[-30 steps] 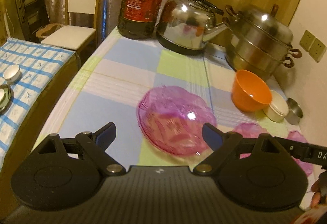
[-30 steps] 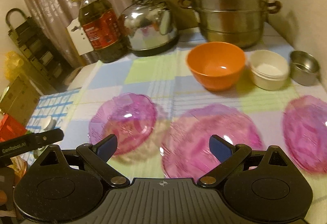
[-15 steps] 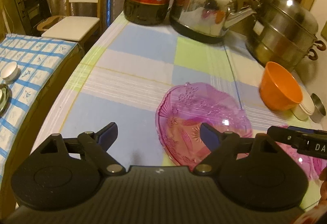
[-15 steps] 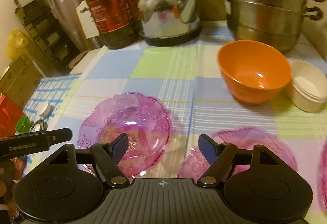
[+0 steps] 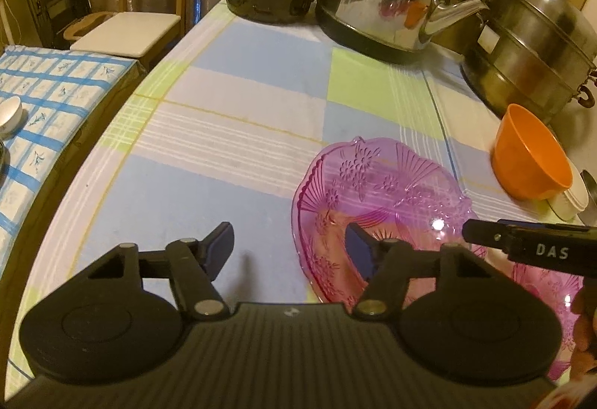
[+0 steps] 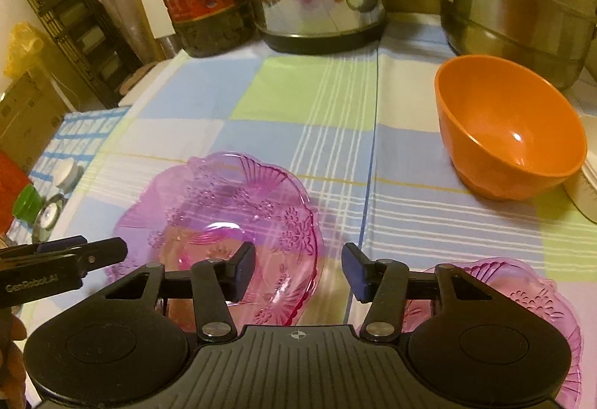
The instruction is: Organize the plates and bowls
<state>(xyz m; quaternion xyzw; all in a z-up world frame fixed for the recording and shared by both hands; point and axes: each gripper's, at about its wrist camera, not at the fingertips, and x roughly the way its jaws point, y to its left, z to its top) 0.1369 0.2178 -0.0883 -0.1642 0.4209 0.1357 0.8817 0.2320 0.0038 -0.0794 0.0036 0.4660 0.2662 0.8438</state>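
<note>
the left tool (image 5: 289,246) has its jaws closing from wide, and the near-left rim of the pink plate (image 5: 377,192) lies between them; the right-hand finger (image 5: 358,252) sits over the plate's inside while the left-hand finger (image 5: 220,244) is outside it over the bare table (image 5: 224,91); the pads do not yet look pressed on the rim, though the plate is see-through and contact is hard to judge from here; so the plate lies ahead and to the right of this tool, flat on the table, open side up; it is roughly round with a wavy edge, so it has no real long axis, and only the rim's line across the jaws matters.

the right tool (image 6: 298,271) is also closing, about half wide, with nothing pinched; seen from its own camera the same pink plate (image 6: 220,218) lies ahead and to its left, its right rim just inside the left-hand finger (image 6: 242,271); a second pink plate (image 6: 522,282) lies low on its right, partly behind the tool's body; the orange bowl (image 6: 511,133) stands further ahead and right, upright, well apart from both tools.

both tools are near the first plate, one at each side of it; my judgement is that the coming move is a pinch on opposite rims, and the left tool seems the better lined up.
</note>
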